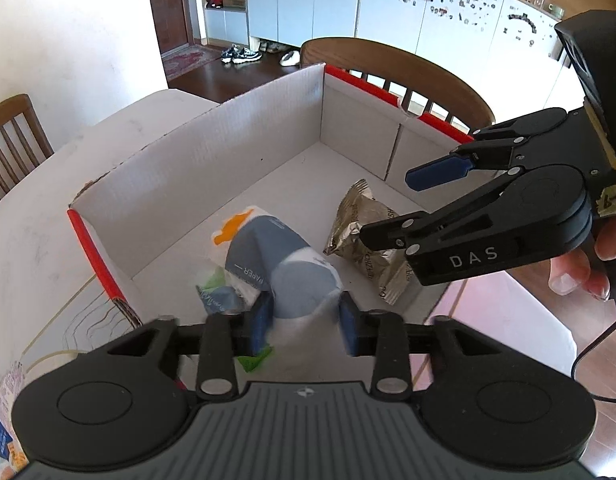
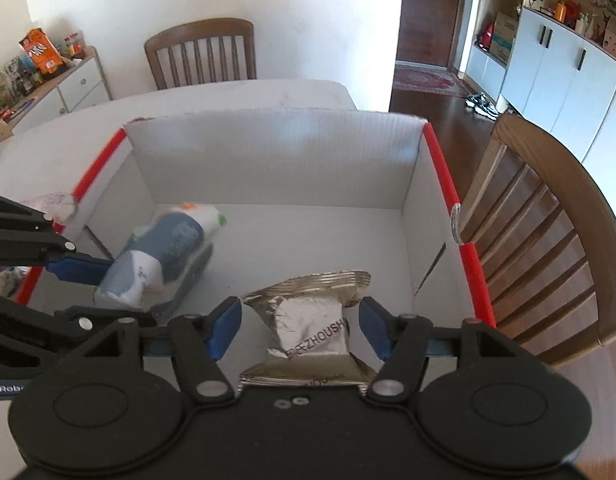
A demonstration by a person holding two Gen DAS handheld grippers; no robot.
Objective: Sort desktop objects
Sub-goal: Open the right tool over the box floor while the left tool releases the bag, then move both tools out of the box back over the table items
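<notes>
Over the cardboard box (image 1: 268,120) on the table (image 1: 48,208), my left gripper (image 1: 304,320) pinches the near end of a blue-and-white tissue pack (image 1: 276,264), its long axis running away from me toward the far wall. My right gripper (image 2: 300,328) hangs with fingers spread wide, holding nothing, the silver snack packet (image 2: 308,320) lying just below and between them on the box floor. Both items sit inside the box; release looks next
</notes>
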